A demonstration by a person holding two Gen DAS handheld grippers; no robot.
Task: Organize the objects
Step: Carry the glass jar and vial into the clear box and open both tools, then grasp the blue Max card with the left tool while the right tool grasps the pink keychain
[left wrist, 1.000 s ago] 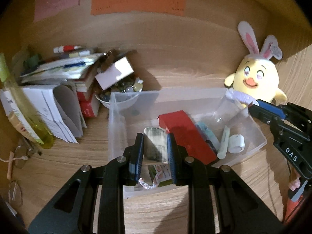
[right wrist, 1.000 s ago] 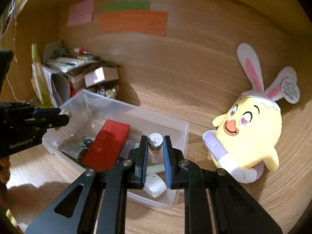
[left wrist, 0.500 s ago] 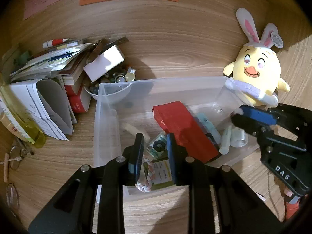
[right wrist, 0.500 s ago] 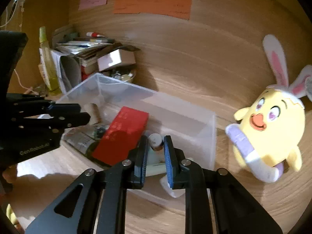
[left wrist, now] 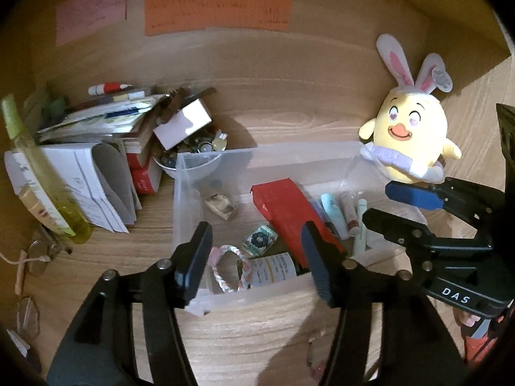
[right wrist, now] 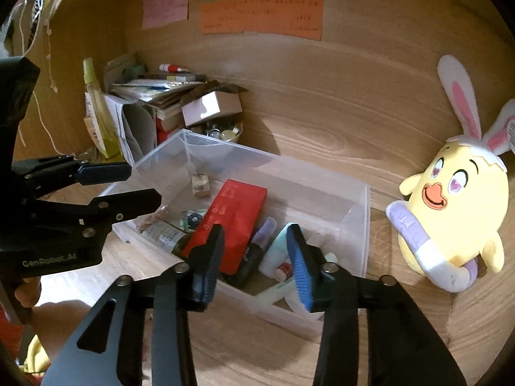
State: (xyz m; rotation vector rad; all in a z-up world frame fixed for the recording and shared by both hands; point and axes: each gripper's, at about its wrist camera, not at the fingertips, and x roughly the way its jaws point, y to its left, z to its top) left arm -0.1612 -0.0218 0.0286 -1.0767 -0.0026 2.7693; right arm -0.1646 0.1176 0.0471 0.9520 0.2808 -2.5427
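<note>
We've got both hand-held grippers over the clear bin (left wrist: 244,160) on the desk (left wrist: 251,331), w/ nothing in either. Left hand-held gripper (left wrist: 257,257) has its jaws spread wide above the bin's near wall; right hand-held gripper (right wrist: 254,263) is likewise apart, over the bin's right end. The task's things already lie inside: red box (right wrist: 235,222), labelled bottle (left wrist: 273,268), braided ring (left wrist: 225,267), small tubes (left wrist: 351,215), a little block (left wrist: 222,206).

Risks, as we judge them: the two tools sit close together over one bin, so reaching in at once could knock them into each other. The bin is light plastic, so a jaw catching its wall may drag or tip it. The red box leans across other items, so a grab there may shift the pile.

Views differ: left cam shows the specs (left wrist: 38,257) on the desk and the braided ring clearly; right cam shows the tubes' caps and the dark bottle end under the red box. The plush chick (right wrist: 450,212) & paper stack (left wrist: 96,135) show in both, outside the bin.
</note>
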